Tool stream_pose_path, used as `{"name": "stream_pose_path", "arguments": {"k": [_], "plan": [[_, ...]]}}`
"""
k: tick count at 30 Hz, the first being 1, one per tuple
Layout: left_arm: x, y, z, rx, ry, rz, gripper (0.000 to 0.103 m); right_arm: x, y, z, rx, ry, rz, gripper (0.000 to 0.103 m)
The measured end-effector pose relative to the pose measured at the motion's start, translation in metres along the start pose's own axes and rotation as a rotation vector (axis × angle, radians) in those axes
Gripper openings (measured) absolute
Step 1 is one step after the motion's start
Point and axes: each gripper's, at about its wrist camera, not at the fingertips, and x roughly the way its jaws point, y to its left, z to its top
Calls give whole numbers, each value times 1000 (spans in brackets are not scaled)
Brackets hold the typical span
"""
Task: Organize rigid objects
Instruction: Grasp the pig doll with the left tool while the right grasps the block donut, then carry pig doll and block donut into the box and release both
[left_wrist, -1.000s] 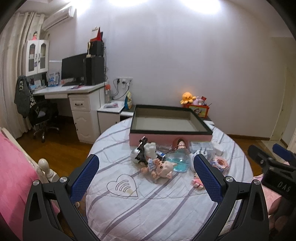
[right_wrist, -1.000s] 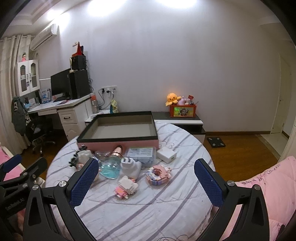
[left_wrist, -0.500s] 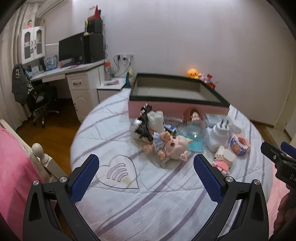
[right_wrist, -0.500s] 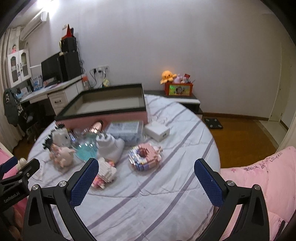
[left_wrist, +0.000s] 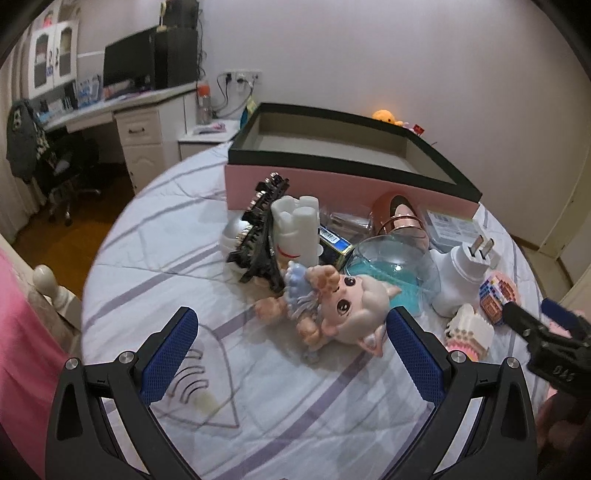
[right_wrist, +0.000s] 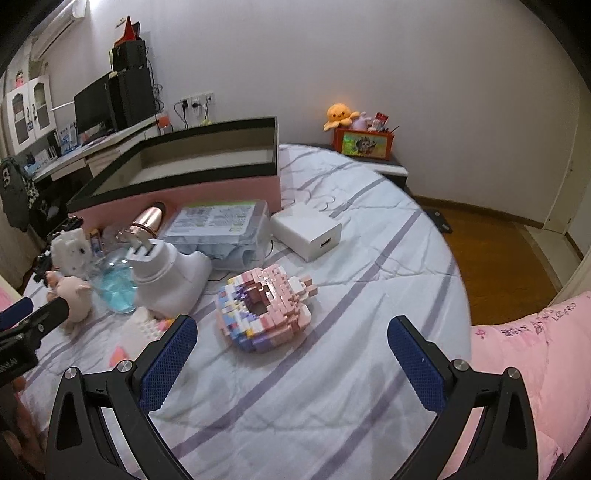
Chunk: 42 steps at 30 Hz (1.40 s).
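A pig figurine (left_wrist: 347, 306) lies on its side on the striped bench (left_wrist: 155, 258), just in front of the pink tray (left_wrist: 332, 181). The left claw (left_wrist: 291, 354) hovers wide open just before it. The right claw (right_wrist: 291, 354), also spread and empty, hangs near a pink brick donut (right_wrist: 266, 310).

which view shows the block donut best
The right wrist view: the block donut lies whole and unblocked just ahead of the open right gripper, hole and colours clear. The left wrist view catches only a small part of it at the right edge, behind the right gripper's tip.
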Motion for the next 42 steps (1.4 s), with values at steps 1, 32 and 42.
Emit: {"name": "stream_pose_path", "arguments": {"k": [1, 32, 42], "plan": [[3, 0, 1, -1, 6, -6, 103, 5, 0, 1, -4, 11, 8, 103], [-26, 20, -25, -3, 21, -182, 79, -12, 6, -13, 4, 24, 148, 68], [-51, 25, -18, 14, -52, -159, 79, -36, 12, -5, -6, -33, 172, 68]]}}
